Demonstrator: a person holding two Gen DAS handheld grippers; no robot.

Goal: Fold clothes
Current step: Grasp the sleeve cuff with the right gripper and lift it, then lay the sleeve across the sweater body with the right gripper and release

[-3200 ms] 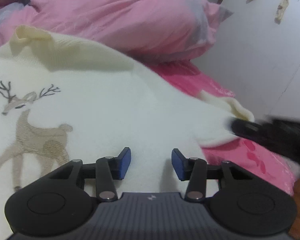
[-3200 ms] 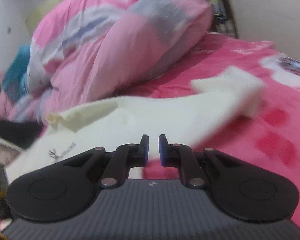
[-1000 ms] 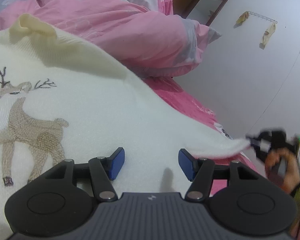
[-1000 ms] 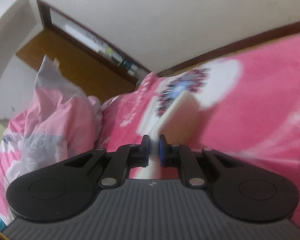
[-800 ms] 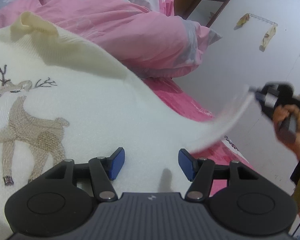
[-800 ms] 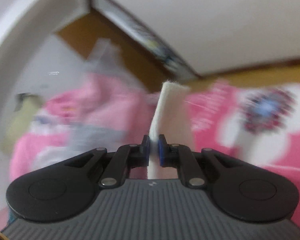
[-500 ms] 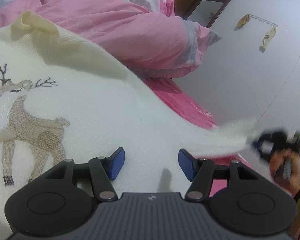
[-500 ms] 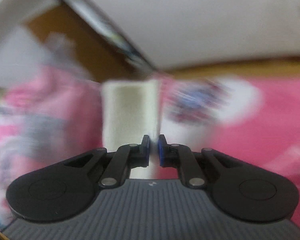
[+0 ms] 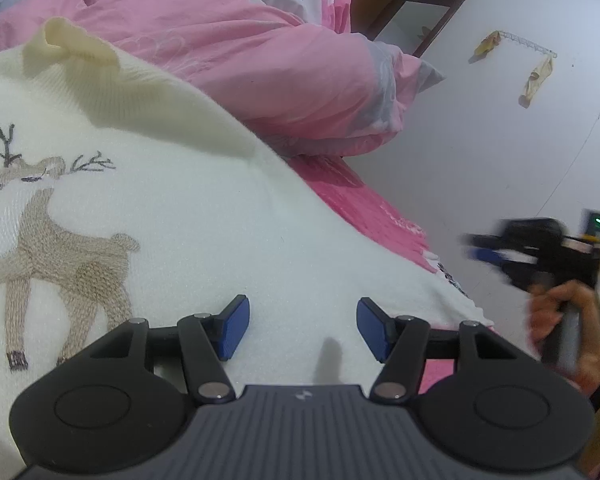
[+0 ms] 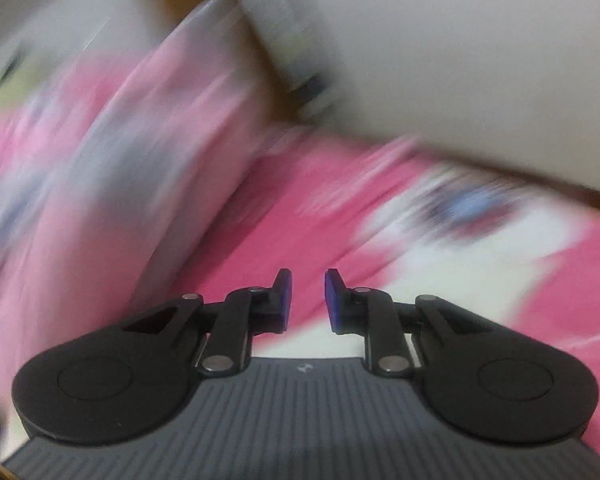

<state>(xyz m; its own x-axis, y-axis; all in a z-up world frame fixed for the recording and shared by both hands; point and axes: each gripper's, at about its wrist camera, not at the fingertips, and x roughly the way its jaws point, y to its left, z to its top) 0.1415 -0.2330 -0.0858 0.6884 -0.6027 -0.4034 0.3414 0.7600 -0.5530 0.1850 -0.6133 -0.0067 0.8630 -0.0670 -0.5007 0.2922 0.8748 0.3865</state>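
Left wrist view: left gripper (image 9: 302, 326) sits low over the sweater (image 9: 204, 240), jaws apart, blue pads (image 9: 232, 330) clear of each other with only flat knit showing in the gap, nothing pinched. Sweater is cream white, spread over the bed and filling the left and centre of the frame; a tan deer (image 9: 56, 248) with dark antlers is stitched on its left part, and the ribbed collar (image 9: 72, 46) is bunched up at upper left. A pink quilt (image 9: 236, 48) with grey and white patches is piled behind the collar, touching the sweater's far edge. A strip of the pink sheet (image 9: 364, 208) shows past the sweater's right edge, white wall (image 9: 480, 140) beyond it with a small rack (image 9: 524, 42) and two yellowish items hanging. At far right a hand (image 9: 568, 328) holds the right gripper (image 9: 480, 246) in the air, motion-blurred, well off the sweater's edge, tips pointing left; nothing visible in them. Right wrist view: heavily blurred. Right gripper (image 10: 306, 300) jaws are opening, a narrow gap between the pads (image 10: 332, 300), no cloth in it. Under and just right of the fingers there is a pale cream patch (image 10: 452, 300), probably sweater but too smeared to tell. Around it the pink sheet (image 10: 308, 220), a white and blue print (image 10: 472, 208) on it at right, the quilt (image 10: 100, 184) at left, wall (image 10: 480, 60) above.
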